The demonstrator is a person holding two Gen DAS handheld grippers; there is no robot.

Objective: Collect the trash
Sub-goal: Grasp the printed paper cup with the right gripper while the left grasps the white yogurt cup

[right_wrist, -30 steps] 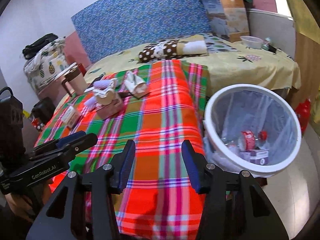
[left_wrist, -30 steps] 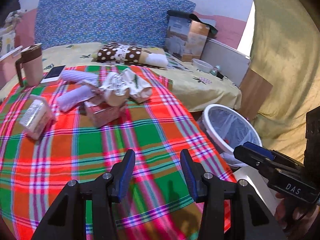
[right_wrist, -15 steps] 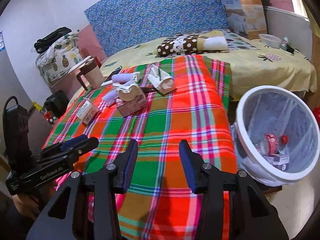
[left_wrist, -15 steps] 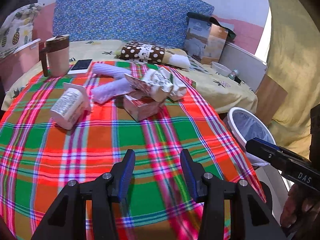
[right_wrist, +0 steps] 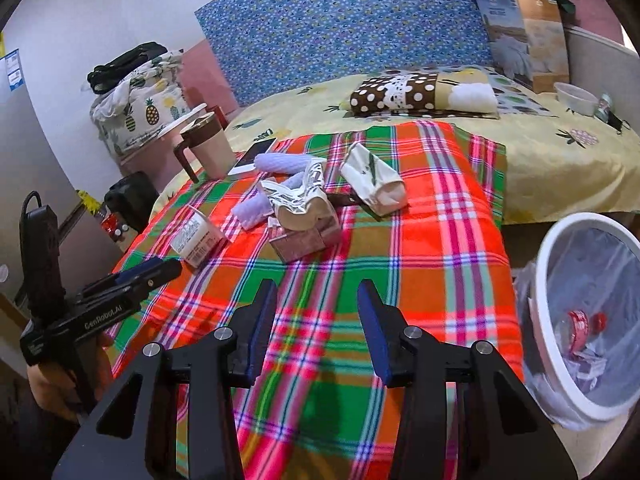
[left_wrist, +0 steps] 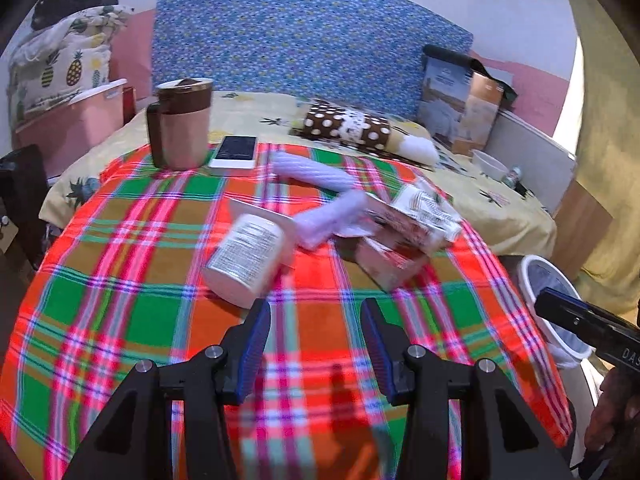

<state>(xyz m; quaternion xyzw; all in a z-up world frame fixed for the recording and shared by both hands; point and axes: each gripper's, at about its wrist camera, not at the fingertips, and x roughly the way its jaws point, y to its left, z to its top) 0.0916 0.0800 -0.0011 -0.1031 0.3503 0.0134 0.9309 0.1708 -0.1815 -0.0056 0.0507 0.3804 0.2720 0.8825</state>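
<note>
**Both grippers empty, closing in on the litter on the plaid blanket**

Nearest the left wrist camera, the left gripper (left_wrist: 316,316) points down at the plaid blanket (left_wrist: 120,280), its blue-padded fingers parted with nothing between them. The right gripper (right_wrist: 316,300) is angled down in the same way; its jaws have just been closing a little, yet they stand apart over bare blanket and hold nothing. In the right wrist view the left tool's handle shows at the lower left, gripped by a hand (right_wrist: 52,384) and held off to the side of the bed.

The step in hand looks like the approach for another pick. Just beyond the left fingertips lies a white labelled container (left_wrist: 248,256) on its side, the closest piece of trash. Behind it sit a small pink carton (right_wrist: 304,236) with a crumpled wrapper (right_wrist: 296,200) on top, lilac rolls (left_wrist: 332,220) and a folded white paper packet (right_wrist: 374,180).

The waste bin (right_wrist: 548,280), lined with a bag and already holding some rubbish, stands on the floor off the blanket's right edge.

The next move probably calls for lining the left fingers across the container's width and lowering them around it before closing.

Farther back, a mug (left_wrist: 180,124) and phone (left_wrist: 236,151) are likely not trash.
</note>
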